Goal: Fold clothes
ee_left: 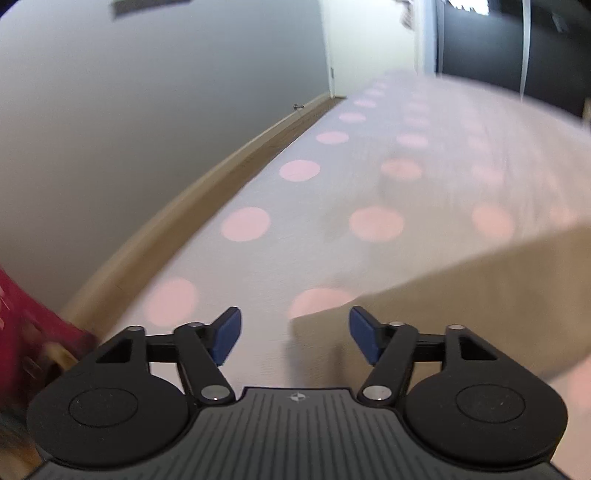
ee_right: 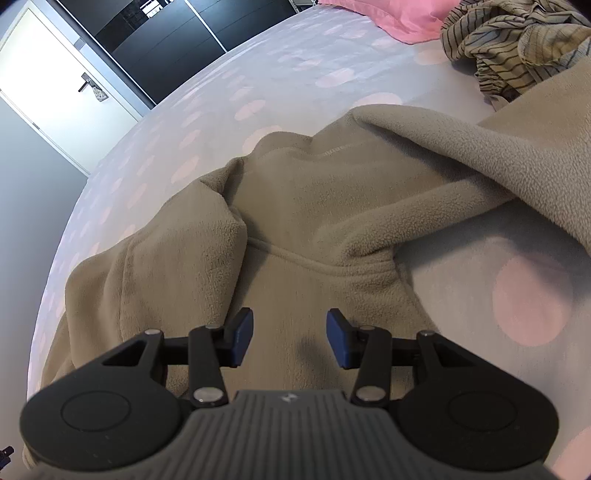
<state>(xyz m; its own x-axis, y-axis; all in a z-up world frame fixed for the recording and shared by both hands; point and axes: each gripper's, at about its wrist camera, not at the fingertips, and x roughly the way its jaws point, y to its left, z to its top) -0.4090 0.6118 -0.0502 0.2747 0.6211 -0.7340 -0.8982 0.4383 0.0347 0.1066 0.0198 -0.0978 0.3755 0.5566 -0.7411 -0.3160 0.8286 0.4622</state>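
A beige fleece top [ee_right: 314, 221] lies spread on the bed, its collar and a folded sleeve in the right wrist view. My right gripper [ee_right: 290, 341] hovers over the fleece with its blue pads apart and nothing pinched between them. In the left wrist view a corner of the same fleece [ee_left: 480, 291] lies at the right. My left gripper [ee_left: 295, 338] stands open above the bare sheet beside that corner, holding nothing. The left view is blurred.
The bed sheet [ee_left: 314, 229] is white with pink dots. Its wooden edge [ee_left: 184, 210] runs along a grey wall. A red object [ee_left: 26, 325] shows at the left edge. A striped garment [ee_right: 517, 44] and a pink pillow [ee_right: 388, 14] lie at the far side.
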